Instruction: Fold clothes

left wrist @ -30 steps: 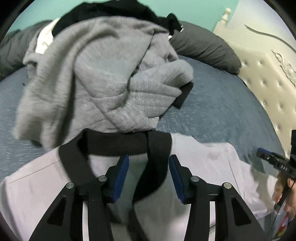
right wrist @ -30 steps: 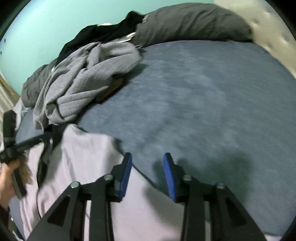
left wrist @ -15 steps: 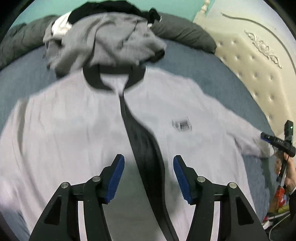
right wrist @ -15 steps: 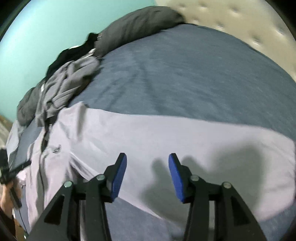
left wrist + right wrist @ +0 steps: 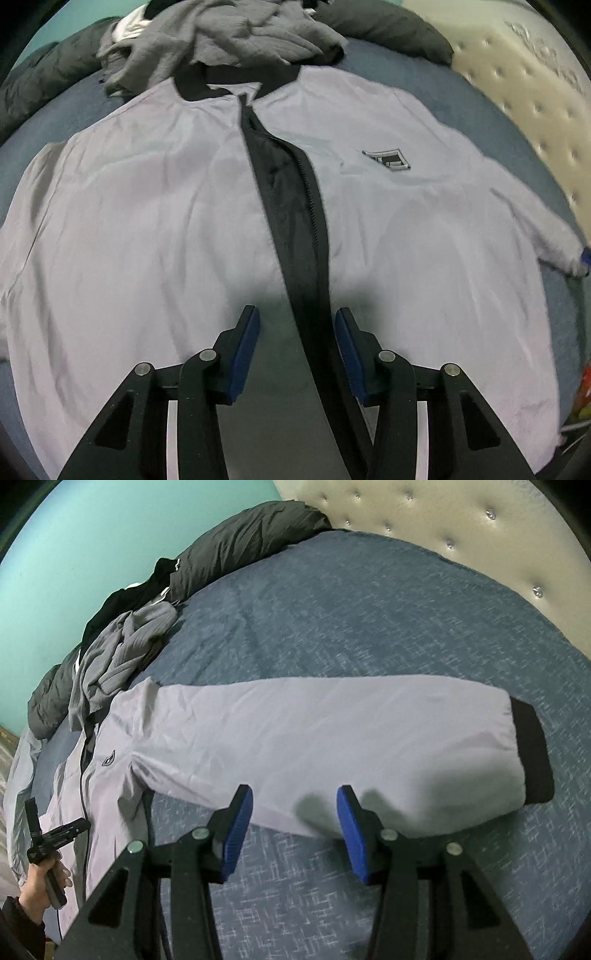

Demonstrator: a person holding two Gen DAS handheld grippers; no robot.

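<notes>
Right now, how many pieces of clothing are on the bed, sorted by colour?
Pale lilac: 1, the zip jacket spread flat.
Grey: 1, the crumpled sweatshirt.
Black: 1, a garment behind the grey one, mostly hidden.
Total: 3 that I can make out.

A home bedroom: a bed with a blue textured cover [image 5: 369, 609], a cream button-tufted padded headboard [image 5: 461, 520], dark grey pillows [image 5: 251, 542] along a turquoise painted wall [image 5: 74, 546], and a heap of grey and black clothes [image 5: 236, 33].
</notes>
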